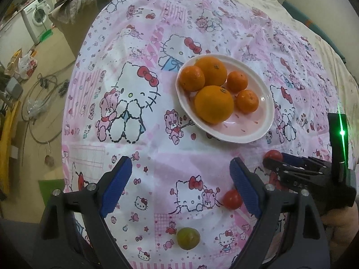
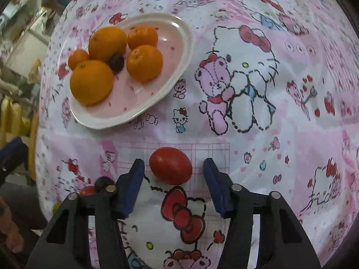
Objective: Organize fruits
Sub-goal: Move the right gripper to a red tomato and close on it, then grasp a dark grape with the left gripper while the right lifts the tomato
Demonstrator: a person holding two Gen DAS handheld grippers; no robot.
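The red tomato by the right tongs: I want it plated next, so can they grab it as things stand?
Probably yes. The right tongs are open, the red tomato lies on the cloth just ahead of their tips, apart from both pads, and nothing sits between.

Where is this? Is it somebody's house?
Probably yes, a lived-in home: a white front-loading washing machine stands in the background, and a pink cartoon-cat cloth covers the surface holding a pink oval plate of oranges.

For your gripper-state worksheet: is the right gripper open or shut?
Open: the right gripper has its jaws spread either side of the red tomato, not touching it.
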